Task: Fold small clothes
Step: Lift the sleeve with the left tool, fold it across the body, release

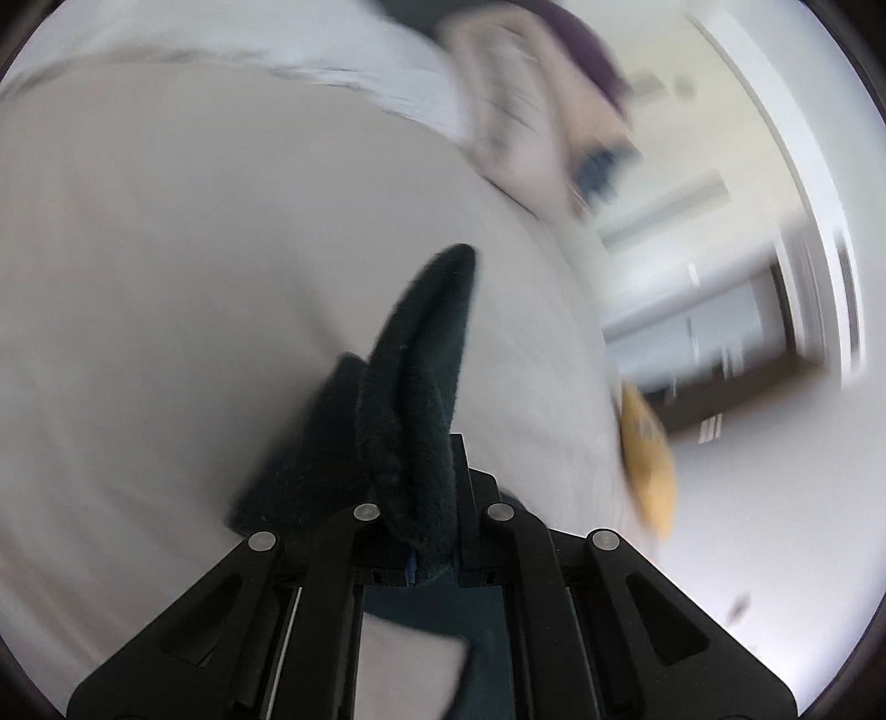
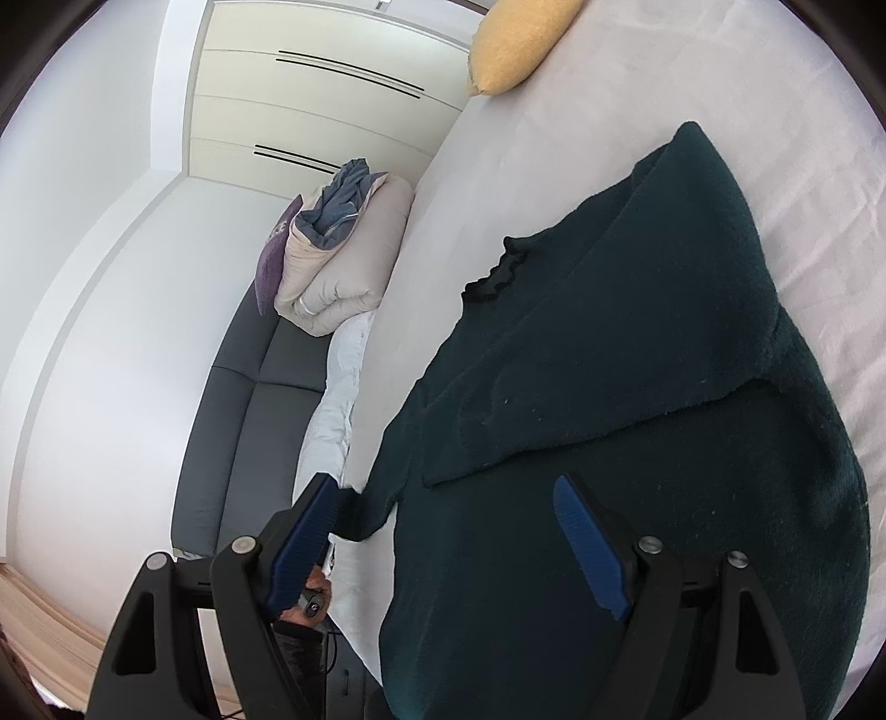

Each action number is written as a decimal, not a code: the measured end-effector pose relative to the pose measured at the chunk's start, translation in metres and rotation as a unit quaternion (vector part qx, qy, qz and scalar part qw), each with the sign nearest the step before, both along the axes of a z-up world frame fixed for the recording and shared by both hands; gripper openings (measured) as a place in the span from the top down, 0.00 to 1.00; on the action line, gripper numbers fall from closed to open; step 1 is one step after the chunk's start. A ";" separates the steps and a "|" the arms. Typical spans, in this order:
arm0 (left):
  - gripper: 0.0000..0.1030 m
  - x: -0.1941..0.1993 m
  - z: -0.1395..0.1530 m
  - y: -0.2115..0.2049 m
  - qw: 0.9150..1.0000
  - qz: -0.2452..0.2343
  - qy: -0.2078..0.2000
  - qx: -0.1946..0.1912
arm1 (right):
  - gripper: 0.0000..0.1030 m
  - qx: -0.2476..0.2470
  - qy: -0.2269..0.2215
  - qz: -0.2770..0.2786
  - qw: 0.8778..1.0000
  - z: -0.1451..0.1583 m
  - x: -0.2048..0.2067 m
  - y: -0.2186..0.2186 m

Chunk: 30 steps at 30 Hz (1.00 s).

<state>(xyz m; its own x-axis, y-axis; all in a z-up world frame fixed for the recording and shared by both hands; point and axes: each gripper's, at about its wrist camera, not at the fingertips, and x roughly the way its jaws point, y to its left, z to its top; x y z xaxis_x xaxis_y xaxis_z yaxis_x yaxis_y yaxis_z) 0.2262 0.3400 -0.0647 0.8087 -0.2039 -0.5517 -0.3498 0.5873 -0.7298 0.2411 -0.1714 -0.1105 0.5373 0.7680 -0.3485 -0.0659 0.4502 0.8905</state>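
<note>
Jaws of the left gripper (image 1: 423, 498) clench a fold of dark green fleece sweater (image 2: 637, 387); the right gripper (image 2: 448, 543) hangs released above it.

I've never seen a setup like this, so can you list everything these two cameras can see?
Sweater: one, dark green, partly folded on the bed; an edge pinched in the left claw.
Bed sheet: one, white, under the sweater.
Cushion: one, yellow, at the bed's far edge.
Rolled duvet: one, beige, on the sofa, blue cloth on top.
Purple pillow: one, beside the duvet.
Sofa: one, dark grey, alongside the bed.
Wardrobe: one, cream, against the wall.
Left claw: black, shut on the sweater.
Right claw: black with blue pads, open over the sweater.
</note>
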 end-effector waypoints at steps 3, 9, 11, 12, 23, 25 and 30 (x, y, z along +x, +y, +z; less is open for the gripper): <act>0.94 0.022 0.034 -0.085 0.992 -0.091 -0.011 0.088 | 0.19 -0.004 0.002 0.003 1.000 -0.001 0.007 0.004; 0.94 0.035 0.040 -0.270 0.935 -0.242 -0.020 0.260 | 0.19 -0.012 -0.004 0.028 1.000 0.004 0.033 0.023; 0.94 0.033 0.023 -0.313 0.919 -0.265 -0.008 0.292 | 0.19 -0.008 0.003 0.042 0.999 0.003 0.049 0.035; 0.94 0.033 0.014 -0.329 0.914 -0.271 -0.004 0.303 | 0.19 -0.005 0.010 0.049 0.999 0.001 0.057 0.041; 0.94 -0.004 -0.012 -0.383 0.852 -0.291 -0.014 0.435 | 0.19 0.021 0.050 0.123 0.991 -0.012 0.122 0.129; 0.94 -0.013 -0.015 -0.392 0.835 -0.295 -0.019 0.463 | 0.19 0.022 0.056 0.140 0.988 -0.011 0.129 0.144; 0.94 -0.012 -0.026 -0.390 0.810 -0.300 -0.025 0.504 | 0.19 0.005 0.057 0.167 0.984 -0.007 0.130 0.165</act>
